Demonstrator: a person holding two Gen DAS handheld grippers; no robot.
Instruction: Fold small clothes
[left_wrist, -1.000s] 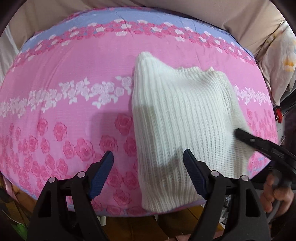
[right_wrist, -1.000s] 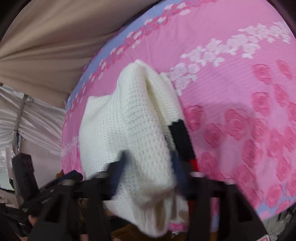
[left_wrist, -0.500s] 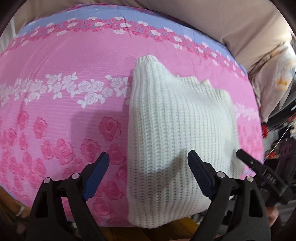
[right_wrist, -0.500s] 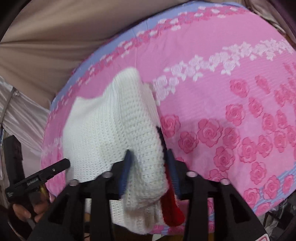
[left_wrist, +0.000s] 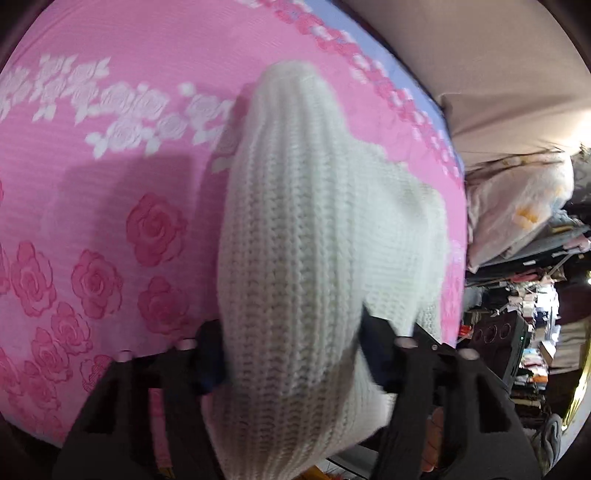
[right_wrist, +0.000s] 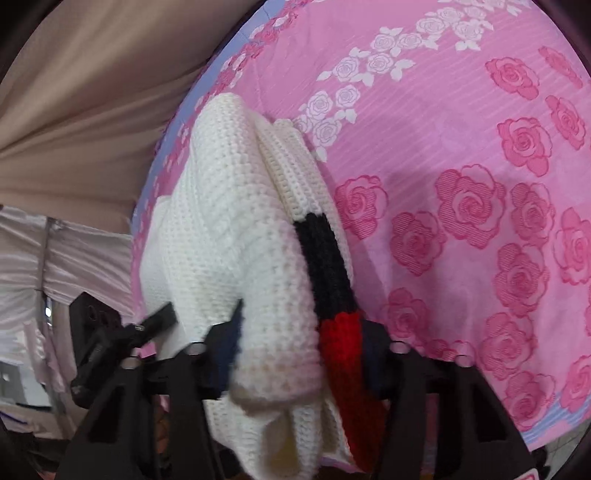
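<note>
A bed with a pink rose-print sheet (left_wrist: 110, 229); beige fabric (right_wrist: 92, 110) hangs behind it, cluttered shelves (left_wrist: 532, 350) beside it.

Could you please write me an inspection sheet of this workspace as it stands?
Surface: pink bedsheet printed with roses, a blue band along its far edge.
Job's things: white knitted sweater lies bunched at the near edge; a black and red stripe shows along its side.
Clutter: nothing seen on the sheet.
Grippers: left gripper has the near hem between its fingers, jaws closing; right gripper has the striped edge between its fingers, jaws closing.
Cables: nothing seen.
Surroundings: beige curtain behind the bed; pale floral bundle and crowded shelves to one side.
</note>
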